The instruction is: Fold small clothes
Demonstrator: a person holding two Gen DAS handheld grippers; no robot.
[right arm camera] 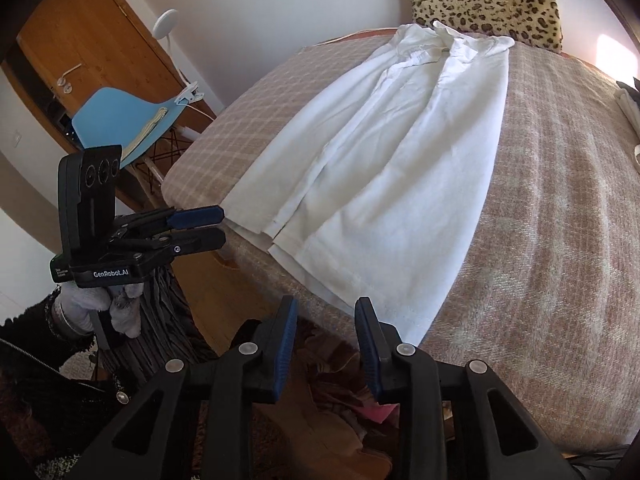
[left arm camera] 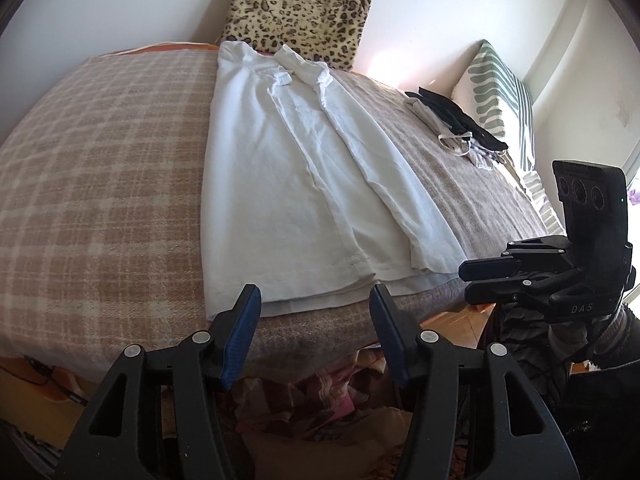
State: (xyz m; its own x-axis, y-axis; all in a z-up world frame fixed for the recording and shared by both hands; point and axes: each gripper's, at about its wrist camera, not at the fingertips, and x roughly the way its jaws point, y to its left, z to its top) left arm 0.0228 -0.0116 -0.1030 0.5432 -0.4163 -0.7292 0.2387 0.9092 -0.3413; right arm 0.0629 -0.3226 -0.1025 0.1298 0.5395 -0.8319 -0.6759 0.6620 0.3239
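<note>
Left wrist: shirt [left arm camera: 304,184] lengthwise, collar far.

A home bedroom: blanketed bed [left arm camera: 100,168], pillows [left arm camera: 500,92], wooden door [right arm camera: 92,40], blue chair [right arm camera: 124,120].

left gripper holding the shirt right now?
No. In the left wrist view the left gripper stands open just short of the white shirt, its hem flat on the bed, nothing between the jaws.
</note>
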